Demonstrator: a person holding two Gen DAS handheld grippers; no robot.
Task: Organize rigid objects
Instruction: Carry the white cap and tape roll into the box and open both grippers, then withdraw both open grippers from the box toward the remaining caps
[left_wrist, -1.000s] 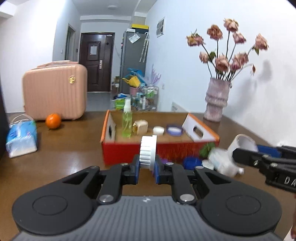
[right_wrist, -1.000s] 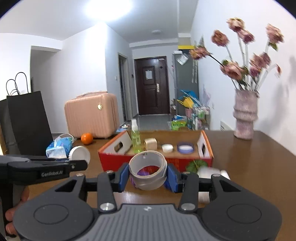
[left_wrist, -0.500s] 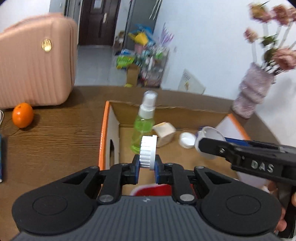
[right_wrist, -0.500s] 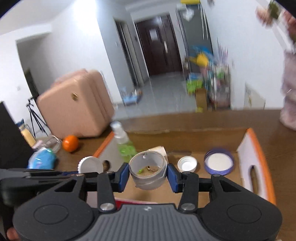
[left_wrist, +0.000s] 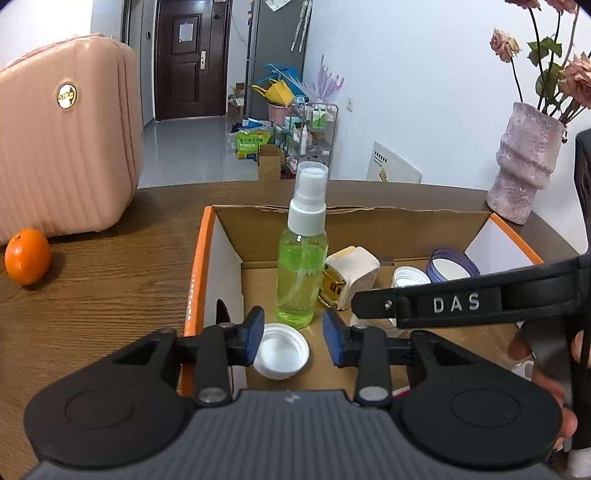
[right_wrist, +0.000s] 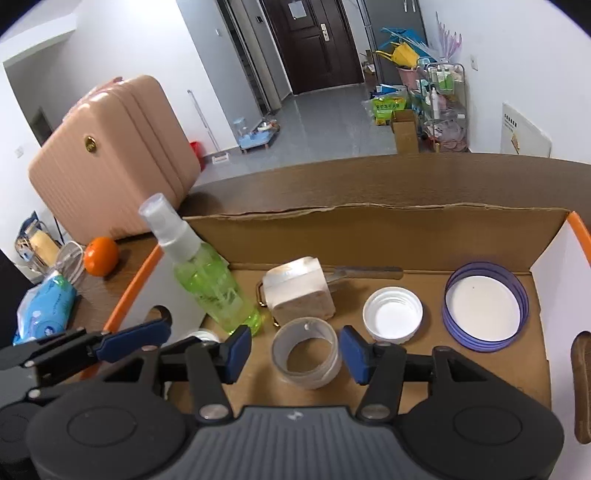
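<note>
- Brown wooden table (left_wrist: 92, 295) carries an open cardboard box (right_wrist: 369, 229) with orange edges, and everything below is placed relative to that box
- left gripper (left_wrist: 293, 332) hangs over the box's near left corner with its blue-padded fingers (left_wrist: 255, 330) spread apart and holding nothing
- white cap (left_wrist: 282, 350) lies open side up on the box floor between those spread fingers; whether the left pad touches its rim I cannot tell
- right gripper (right_wrist: 293, 350) hangs over the near middle of the box, its fingers released and standing clear on either side of the clear tape roll (right_wrist: 306, 352)
- that tape roll stands on its flat side on the box floor, ungripped
- green spray bottle (left_wrist: 303, 251) stands upright inside the box towards its left side, just behind the white cap
- beige block (right_wrist: 299, 291) with a gold metal clasp sits in the box just right of the bottle
- second white lid (right_wrist: 392, 314) lies open side up in the box, right of the block
- purple-rimmed lid (right_wrist: 485, 306) lies near the box's right wall
- orange (left_wrist: 26, 256) rests on the table, left of the box
- pink suitcase (left_wrist: 62, 136) stands on the table behind the orange
- blue tissue pack (right_wrist: 44, 306) lies farther left of the box
- mottled pink vase (left_wrist: 524, 162) with dried flowers stands beyond the box's far right corner
</note>
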